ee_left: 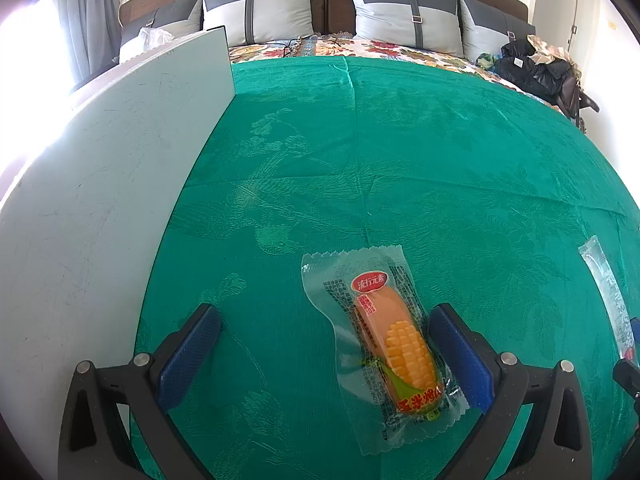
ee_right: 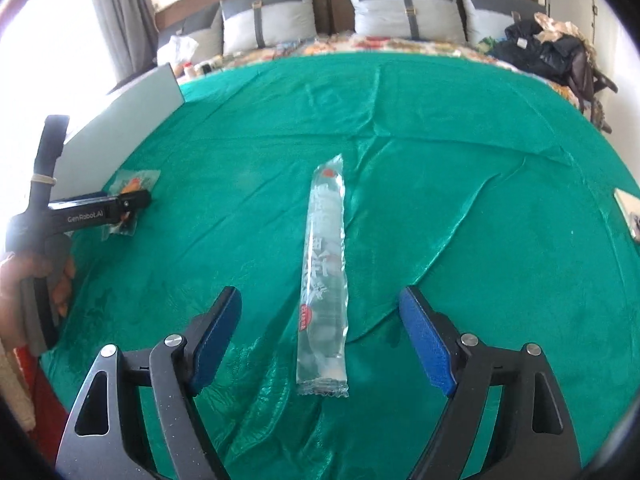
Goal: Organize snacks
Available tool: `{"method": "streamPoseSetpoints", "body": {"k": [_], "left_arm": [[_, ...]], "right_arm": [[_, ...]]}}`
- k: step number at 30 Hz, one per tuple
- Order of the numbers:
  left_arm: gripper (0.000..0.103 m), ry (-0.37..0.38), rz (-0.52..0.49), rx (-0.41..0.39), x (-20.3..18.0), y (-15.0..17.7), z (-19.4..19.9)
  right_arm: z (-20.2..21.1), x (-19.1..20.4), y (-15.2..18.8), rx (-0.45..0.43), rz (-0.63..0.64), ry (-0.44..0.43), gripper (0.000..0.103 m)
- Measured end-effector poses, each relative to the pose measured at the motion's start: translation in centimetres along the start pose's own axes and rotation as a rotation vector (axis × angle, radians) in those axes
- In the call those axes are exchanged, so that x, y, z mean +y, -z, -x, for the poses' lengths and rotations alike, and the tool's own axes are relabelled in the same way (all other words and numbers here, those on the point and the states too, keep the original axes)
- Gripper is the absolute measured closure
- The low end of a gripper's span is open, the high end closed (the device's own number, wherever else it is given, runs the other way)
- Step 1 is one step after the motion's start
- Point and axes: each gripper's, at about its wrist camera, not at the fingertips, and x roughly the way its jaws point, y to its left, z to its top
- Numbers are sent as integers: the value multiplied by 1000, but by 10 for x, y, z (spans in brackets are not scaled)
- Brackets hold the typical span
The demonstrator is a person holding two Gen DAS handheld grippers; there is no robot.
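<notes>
Right wrist view —
A: The right gripper stands with its jaws spread wide and nothing pressed between the blue pads. The long clear packet lies flat on the green cloth, running lengthwise away from the camera, right between the two fingers.

B: How would you expect it to handle?

A: Light, I'd judge. The wrapper is thin, glossy film, so probably slippery, and whatever is inside looks pale and may be brittle. I'd take it across the narrow width, near the middle of its length, so neither end droops. The crimped ends are flimsy and would likely slide out of the pads.

B: And the other side?

A: In the left wrist view the left gripper is also released, pads apart. The corn snack lies on the cloth between them, close against the right-hand pad, though I can't tell whether it touches. It is a short, plump piece in a loose clear wrapper, light and probably a bit soft.

B: Where to grip that one?

A: Across the thick body, not the frilly wrapper edges, and gently, since a hard squeeze might crush it. The white board stands just left of the cloth.
</notes>
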Motion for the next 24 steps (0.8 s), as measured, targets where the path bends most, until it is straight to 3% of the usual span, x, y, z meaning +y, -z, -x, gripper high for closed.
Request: {"method": "streamPoseSetpoints", "body": {"k": [5, 24], "left_arm": [[0, 0, 0, 0, 1, 0, 0], [0, 0, 0, -1, 0, 0, 0]], "right_arm": [[-9, 22, 0, 42, 113, 99, 13], [-8, 21, 4, 42, 104, 90, 12]]}}
